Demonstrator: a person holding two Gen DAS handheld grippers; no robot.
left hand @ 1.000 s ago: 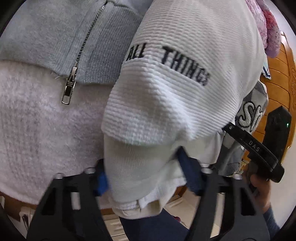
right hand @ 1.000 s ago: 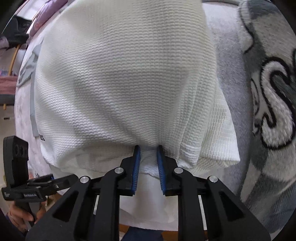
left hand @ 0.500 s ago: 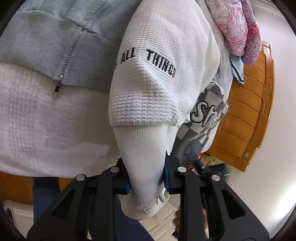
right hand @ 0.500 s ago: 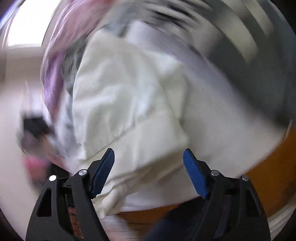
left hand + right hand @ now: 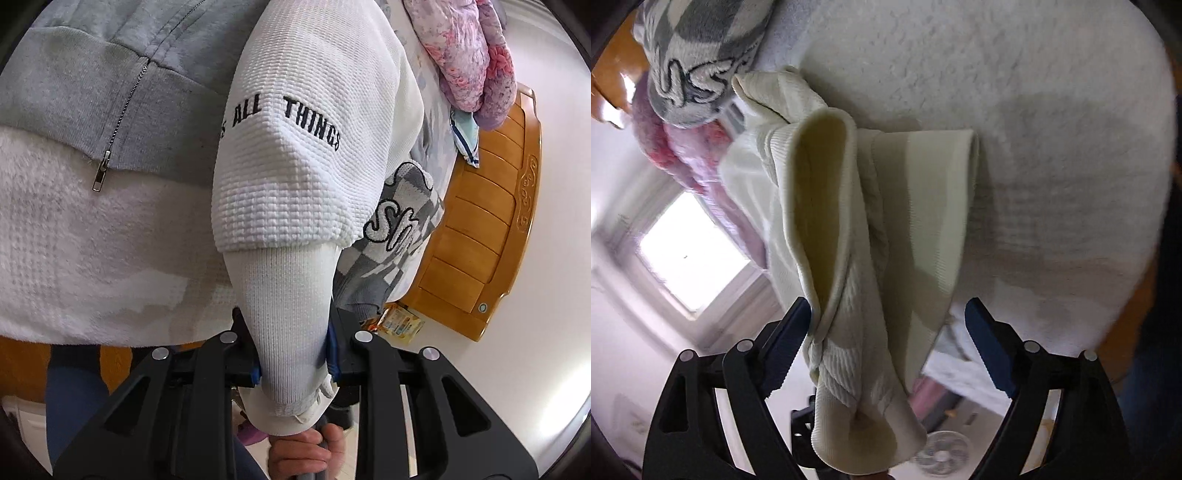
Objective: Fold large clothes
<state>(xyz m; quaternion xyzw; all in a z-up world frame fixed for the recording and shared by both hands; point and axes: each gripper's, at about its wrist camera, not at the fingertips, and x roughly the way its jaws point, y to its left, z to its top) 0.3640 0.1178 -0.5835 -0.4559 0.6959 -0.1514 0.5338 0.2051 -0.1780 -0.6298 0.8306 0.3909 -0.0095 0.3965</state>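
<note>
A white waffle-knit sweatshirt [image 5: 310,162] with black letters "ALL THINGS" lies on the bed. Its ribbed hem [image 5: 288,317] hangs over the near edge. My left gripper [image 5: 293,360] is shut on that ribbed hem. In the right wrist view the same ribbed hem [image 5: 857,280] hangs bunched and twisted. My right gripper [image 5: 890,343] is open, with the hem loose between its blue pads [image 5: 988,349], apart from the right pad.
A grey zip hoodie [image 5: 110,81] and a white fleece blanket [image 5: 92,251] lie left of the sweatshirt. A grey checkered garment [image 5: 399,236] and pink bedding [image 5: 472,59] lie right, by the wooden bed frame [image 5: 491,229]. A window [image 5: 690,254] is at left.
My right gripper let go of the sweatshirt's edge, opened wide and swung round to the hanging hem. My left gripper closed on the ribbed hem and has held it since.
</note>
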